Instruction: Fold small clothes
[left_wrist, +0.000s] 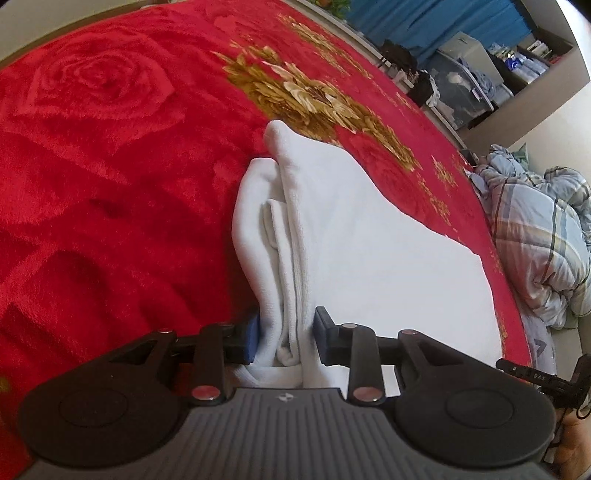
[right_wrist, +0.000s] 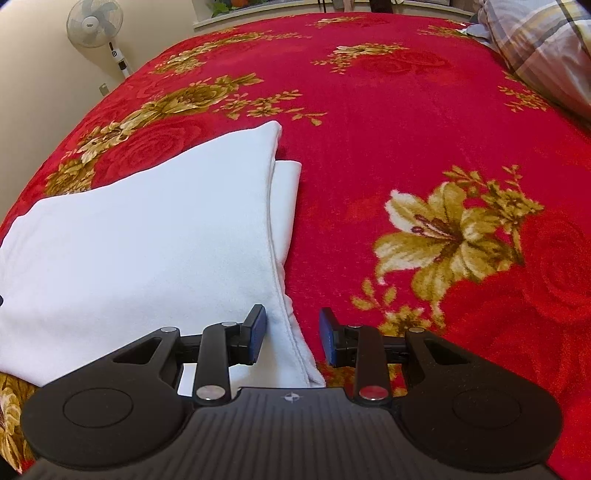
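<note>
A white garment (left_wrist: 354, 236) lies folded on the red flowered blanket (left_wrist: 110, 166). My left gripper (left_wrist: 286, 336) is shut on the garment's bunched left edge, with thick folds pinched between its blue pads. In the right wrist view the same white garment (right_wrist: 147, 236) lies at the left. My right gripper (right_wrist: 291, 336) is open, its jaws straddling the garment's right hem without pressing it; one finger rests over the cloth, the other over the blanket (right_wrist: 406, 129).
A checked quilt (left_wrist: 543, 236) is heaped at the bed's right side and shows in the right wrist view (right_wrist: 543, 44) at top right. Shelves and storage boxes (left_wrist: 472, 74) stand beyond the bed. A standing fan (right_wrist: 96, 26) is by the wall.
</note>
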